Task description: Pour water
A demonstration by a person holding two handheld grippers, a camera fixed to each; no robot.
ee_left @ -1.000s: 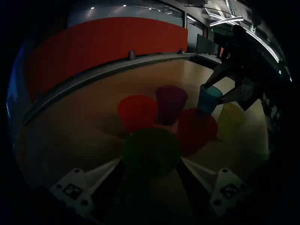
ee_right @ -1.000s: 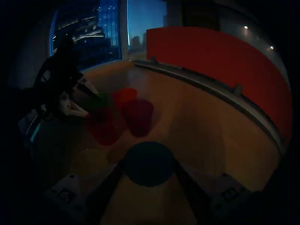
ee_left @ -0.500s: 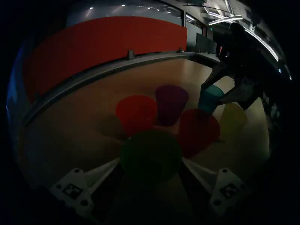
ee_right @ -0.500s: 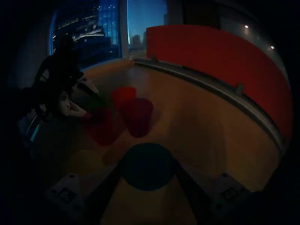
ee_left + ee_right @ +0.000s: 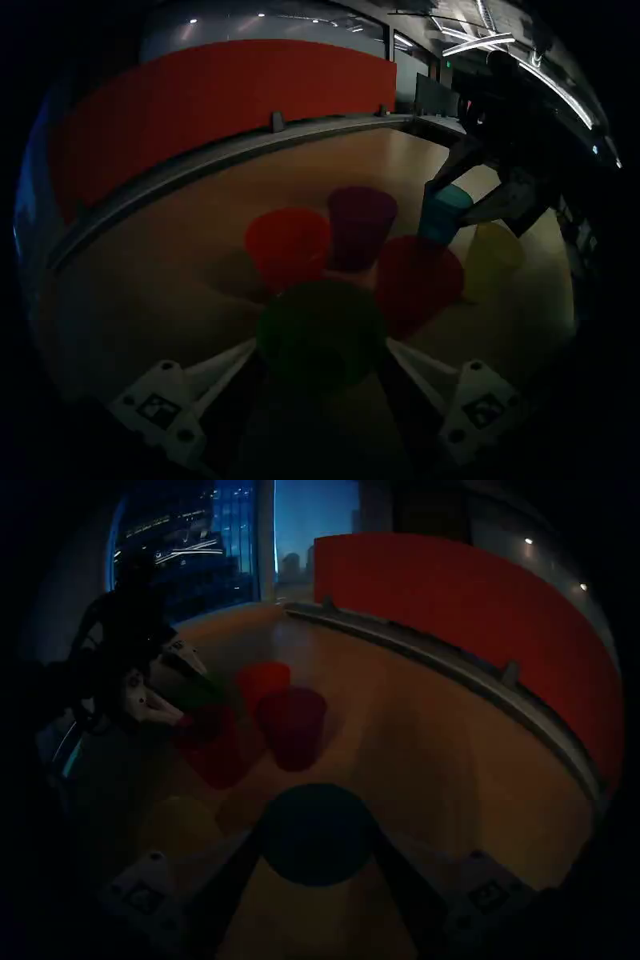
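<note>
Left gripper clamps a green cup just short of the purple cup, right gripper a teal cup near it; a hasty tilt could slosh water past a rim or topple the red cups crowding it.

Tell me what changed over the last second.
Almost nothing. Both views drifted slightly. Nothing was grabbed or released: the left gripper still clamps the green cup, the right gripper the blue cup. The bright red cup, purple cup, dark red cup and yellow cup stayed on the table.

Green cup, teal cup (both gripped)
</note>
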